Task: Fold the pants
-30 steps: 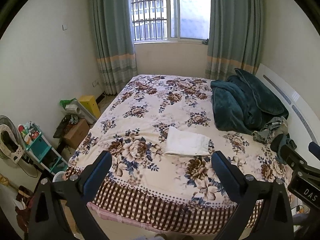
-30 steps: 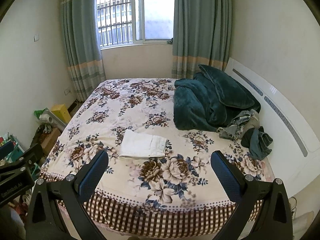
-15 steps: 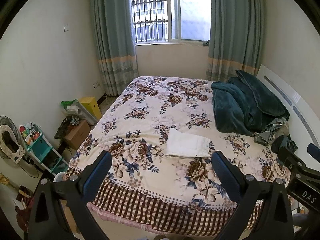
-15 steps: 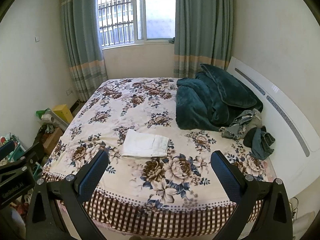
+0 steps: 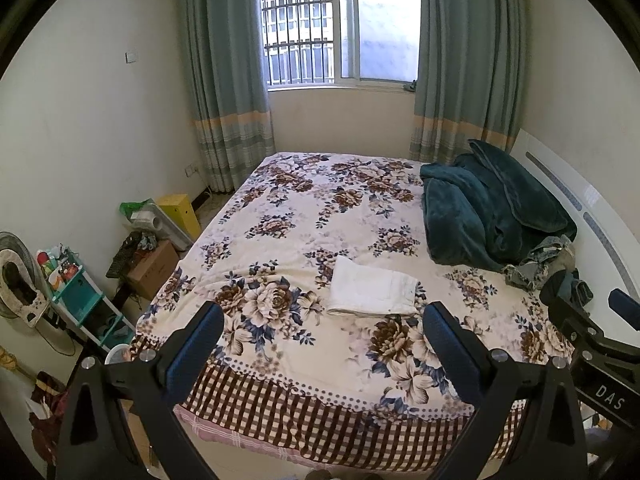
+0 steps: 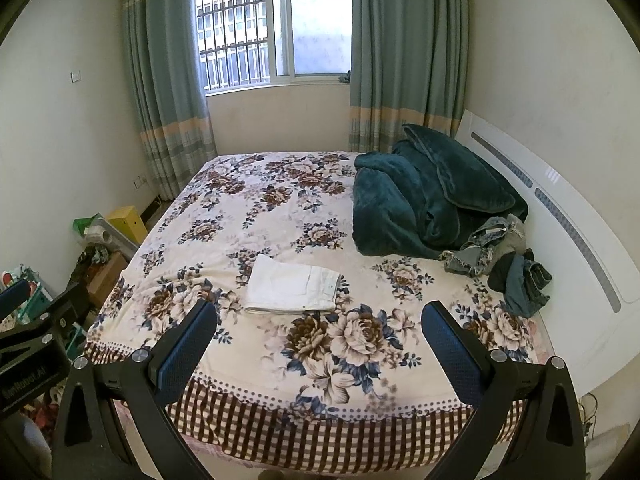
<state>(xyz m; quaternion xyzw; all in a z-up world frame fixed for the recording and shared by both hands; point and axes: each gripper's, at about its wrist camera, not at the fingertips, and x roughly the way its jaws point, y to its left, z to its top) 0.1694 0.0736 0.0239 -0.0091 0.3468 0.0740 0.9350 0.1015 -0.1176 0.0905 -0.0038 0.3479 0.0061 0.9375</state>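
White pants [image 5: 372, 290] lie folded into a flat rectangle on the flowered bedspread [image 5: 304, 220], near the bed's front edge; they also show in the right wrist view [image 6: 294, 290]. My left gripper [image 5: 320, 330] is open and empty, held back from the bed's foot, well short of the pants. My right gripper [image 6: 318, 330] is open and empty too, at the same distance. The right gripper's body [image 5: 592, 344] shows at the right edge of the left wrist view, and the left gripper's body [image 6: 36, 344] at the left edge of the right wrist view.
A dark teal blanket [image 6: 424, 200] is heaped at the right by the white headboard [image 6: 560, 216]. Crumpled denim and dark clothes [image 6: 504, 260] lie beside it. Boxes, a yellow bin [image 5: 180, 214], a teal shelf [image 5: 80, 296] and a fan stand on the floor at the left.
Both grippers have drawn back and risen a little from the bed, so the view has tilted slightly. The folded pants have not moved. Both grippers stay open.
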